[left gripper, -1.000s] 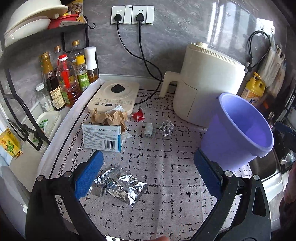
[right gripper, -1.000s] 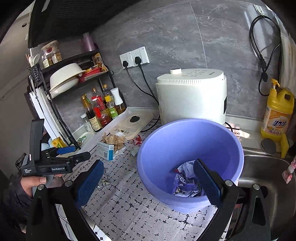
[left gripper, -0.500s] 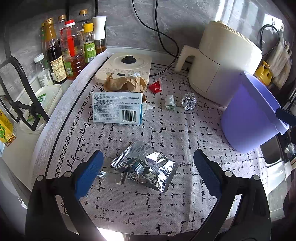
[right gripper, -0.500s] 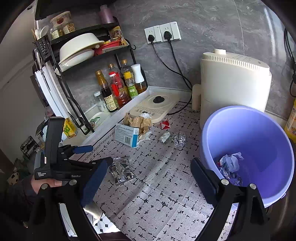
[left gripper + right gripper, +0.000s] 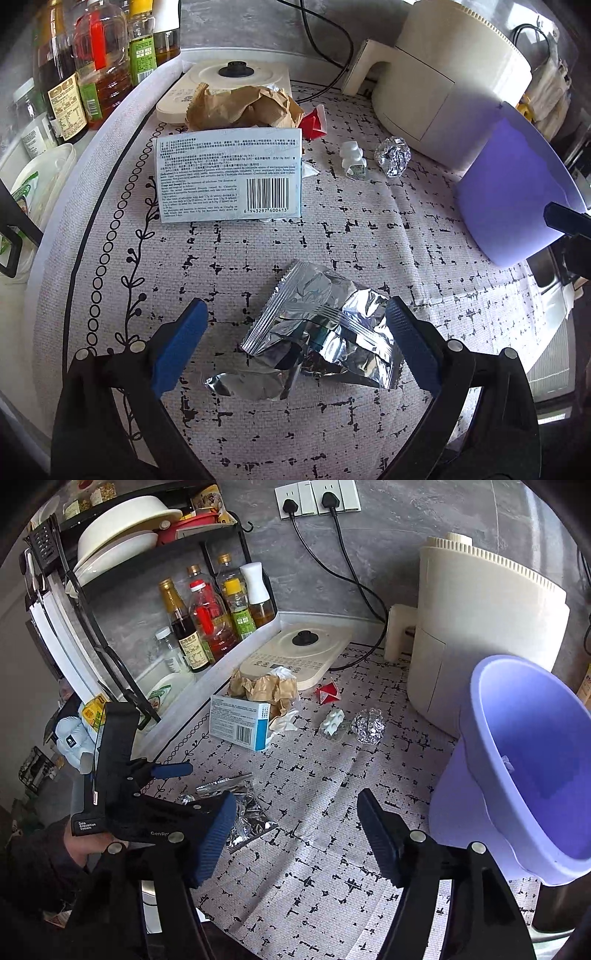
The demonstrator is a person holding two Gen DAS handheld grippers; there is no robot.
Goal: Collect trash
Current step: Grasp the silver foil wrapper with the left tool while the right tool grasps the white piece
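My left gripper (image 5: 295, 317) is open, its blue pads either side of a crumpled silver foil wrapper (image 5: 317, 328) on the patterned mat; the wrapper also shows in the right wrist view (image 5: 247, 812). Further back lie a light-blue carton (image 5: 229, 177), crumpled brown paper (image 5: 240, 107), a red scrap (image 5: 314, 123), a small white piece (image 5: 352, 158) and a foil ball (image 5: 393, 158). The purple bucket (image 5: 528, 760) stands at the right, tilted. My right gripper (image 5: 295, 808) is open and empty beside it, above the mat.
A cream air fryer (image 5: 450, 81) stands at the back right, an induction cooker (image 5: 229, 81) at the back. Bottles (image 5: 210, 620) and a black dish rack (image 5: 110, 590) fill the left. Two cords run to wall sockets (image 5: 317, 496). The sink lies right of the bucket.
My left gripper has moved down and forward over the foil wrapper, which now lies between its pads. The right gripper has swung left, so the bucket sits at the view's right edge.
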